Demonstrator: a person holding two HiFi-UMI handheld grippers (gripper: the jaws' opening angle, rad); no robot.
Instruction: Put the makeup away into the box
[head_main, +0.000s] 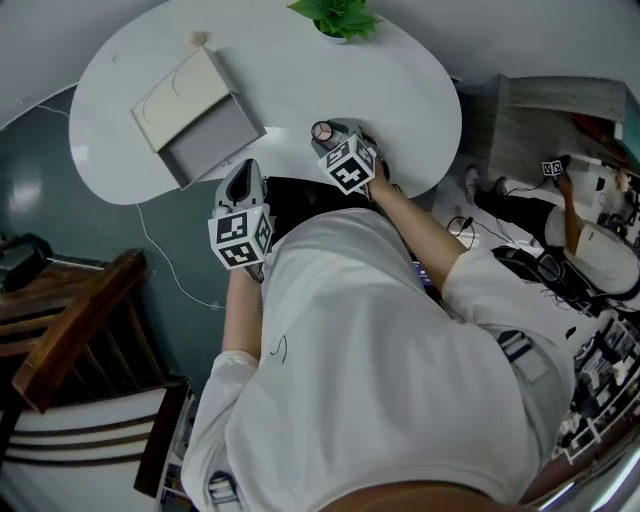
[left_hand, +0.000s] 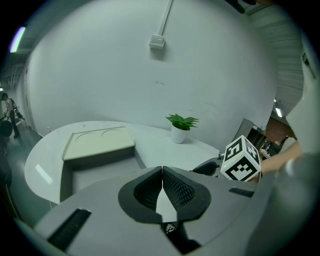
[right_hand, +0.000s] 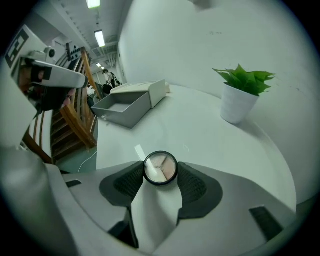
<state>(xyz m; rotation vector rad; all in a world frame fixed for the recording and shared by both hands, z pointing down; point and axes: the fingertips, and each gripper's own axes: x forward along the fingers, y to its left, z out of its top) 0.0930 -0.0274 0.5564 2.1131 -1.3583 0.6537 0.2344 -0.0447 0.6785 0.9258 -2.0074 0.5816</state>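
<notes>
One compact (right_hand: 160, 168), pinched in right claw (right_hand: 160, 171)

The head view is looking steeply down from above the person onto the white table (head_main: 300, 90). Both gripper views are sitting low and close behind their jaws, facing across it, sharing the box (left_hand: 97, 145) and plant (right_hand: 242, 92).

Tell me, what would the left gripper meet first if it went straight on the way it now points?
Probably the bare white table, just right of the open grey box. Depth is unclear, so it might clip the box's near corner.
</notes>
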